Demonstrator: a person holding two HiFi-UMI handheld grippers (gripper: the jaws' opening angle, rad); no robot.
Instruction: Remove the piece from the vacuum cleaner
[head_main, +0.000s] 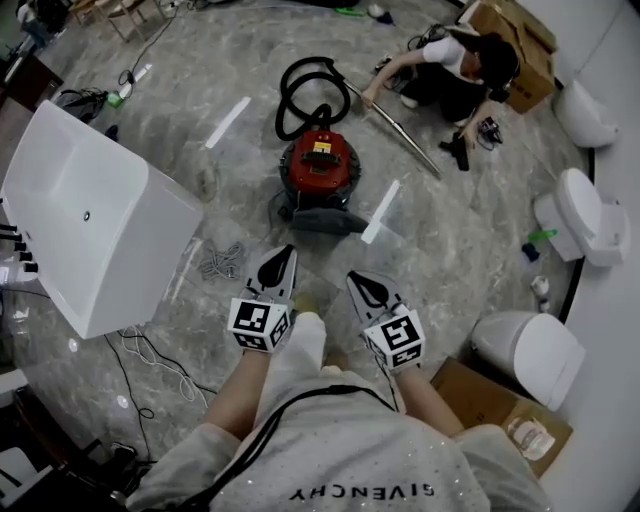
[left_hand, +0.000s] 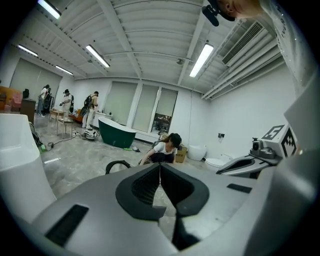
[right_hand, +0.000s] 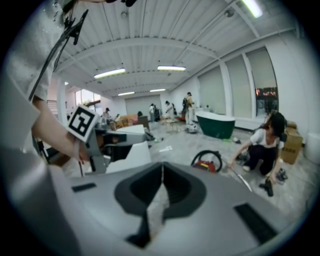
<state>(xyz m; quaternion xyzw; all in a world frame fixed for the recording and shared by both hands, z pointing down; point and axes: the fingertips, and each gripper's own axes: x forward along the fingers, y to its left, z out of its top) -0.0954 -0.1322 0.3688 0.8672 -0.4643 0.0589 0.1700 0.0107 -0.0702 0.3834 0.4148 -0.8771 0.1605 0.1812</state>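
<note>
Currently I hold both claws closed and empty: left gripper (head_main: 277, 262), right gripper (head_main: 367, 289), short of the red vacuum cleaner (head_main: 319, 166).

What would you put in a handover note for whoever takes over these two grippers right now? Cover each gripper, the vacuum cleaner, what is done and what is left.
Left gripper: jaws shut, nothing between them.
Right gripper: jaws shut, nothing between them.
Vacuum cleaner: red, standing on the floor ahead of both grippers and apart from them; its black hose loops behind it.
Done: nothing that shows; neither gripper is at the vacuum cleaner yet.
Left: move in, grip the piece and take it off.
</note>
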